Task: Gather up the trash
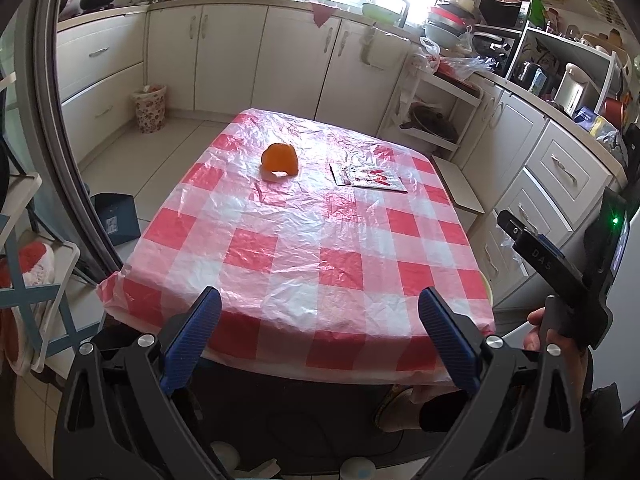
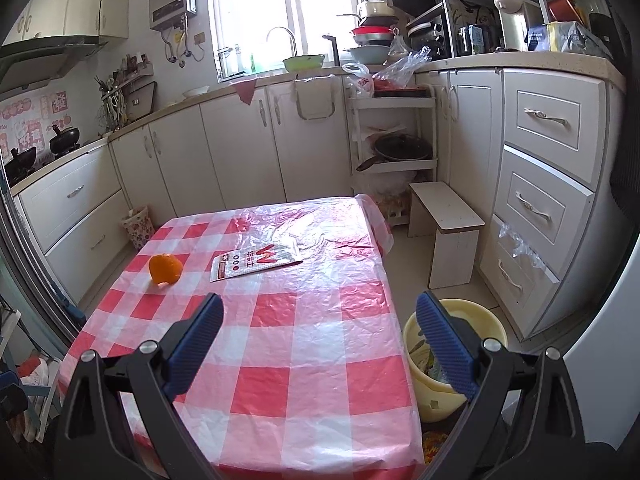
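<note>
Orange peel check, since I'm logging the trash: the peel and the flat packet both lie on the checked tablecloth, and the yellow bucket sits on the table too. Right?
Not quite. The yellow bucket stands on the floor beside the table, as the right wrist view shows. The orange peel and the flat packet do lie on the checked tablecloth.

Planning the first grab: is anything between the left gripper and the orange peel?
Nothing visible. Only bare checkered tablecloth lies between the open left gripper and the orange peel; the flat wrapper sits off to the right.
</note>
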Demonstrator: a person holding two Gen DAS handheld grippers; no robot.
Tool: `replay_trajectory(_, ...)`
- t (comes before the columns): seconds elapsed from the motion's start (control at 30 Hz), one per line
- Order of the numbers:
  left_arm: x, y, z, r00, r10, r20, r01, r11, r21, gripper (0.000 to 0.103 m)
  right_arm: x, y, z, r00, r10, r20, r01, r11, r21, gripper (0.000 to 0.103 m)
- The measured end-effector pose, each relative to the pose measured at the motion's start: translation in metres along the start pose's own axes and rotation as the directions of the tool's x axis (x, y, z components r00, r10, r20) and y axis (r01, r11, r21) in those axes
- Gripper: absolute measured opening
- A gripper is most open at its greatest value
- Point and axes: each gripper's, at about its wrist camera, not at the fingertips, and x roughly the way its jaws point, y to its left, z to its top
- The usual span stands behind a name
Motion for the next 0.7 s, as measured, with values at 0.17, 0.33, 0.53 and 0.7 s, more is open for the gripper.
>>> replay_trajectory(0.17,0.0012,0.0027,-0.0002,1.0,0.004,-0.002,-0.004,1.0,-0.009,0.095,-0.0004,0.0009,0.0004,1.0,0.001,0.0,-0.001,1.0,-0.004,0.093)
replay_trajectory(0.33,0.0015,0.0035,-0.0006,1.0,0.006,-0.004,-0.006,1.0,-0.013,0.095,-0.0008,0.0011,0.0006,1.0,0.002,0.001,-0.002,1.0,-0.003,0.093)
replay_trajectory(0.53,0.0018,0.0038,-0.0006,1.0,0.005,-0.005,-0.005,1.0,-0.012,0.095,-0.0018,0.0023,0.0014,1.0,0.002,0.003,-0.002,1.0,-0.007,0.093)
replay_trajectory(0.7,0.0017,0.0037,-0.0009,1.0,0.005,-0.005,-0.005,1.0,-0.013,0.095,-0.0021,0.0027,0.0021,1.0,0.004,0.007,-0.004,1.0,-0.012,0.093)
